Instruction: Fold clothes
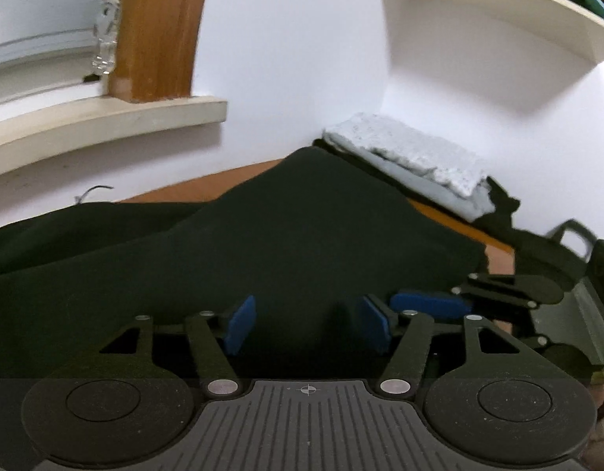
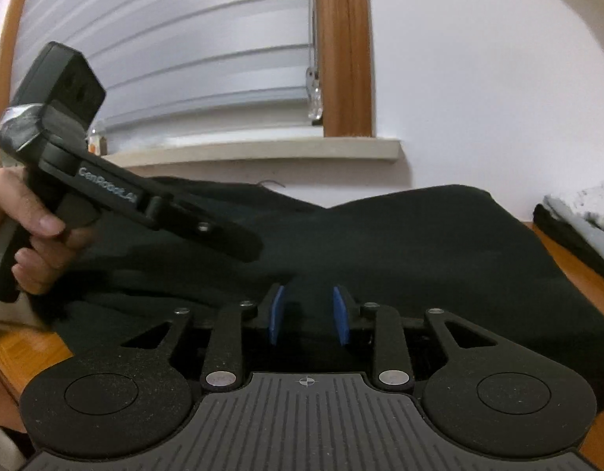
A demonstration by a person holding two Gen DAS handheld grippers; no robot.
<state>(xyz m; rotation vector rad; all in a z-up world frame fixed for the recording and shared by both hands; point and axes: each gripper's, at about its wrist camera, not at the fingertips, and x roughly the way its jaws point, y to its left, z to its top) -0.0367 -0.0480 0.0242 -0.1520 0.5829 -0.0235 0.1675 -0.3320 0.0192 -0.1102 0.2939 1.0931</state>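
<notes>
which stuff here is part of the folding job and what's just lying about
Job:
black garment
folded grey clothes
left gripper
right gripper

Lying about:
window sill
blinds
wall shelf

Probably a home room: wooden-framed window (image 2: 231, 51), sill (image 2: 258, 149), wall shelf (image 1: 498, 4).

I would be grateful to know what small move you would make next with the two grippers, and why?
Probably lower the left gripper and close it on the black garment, which lies bunched and unfolded on the wooden table. Its fingers stand apart with no cloth pinched. The right gripper looks equally empty.
</notes>
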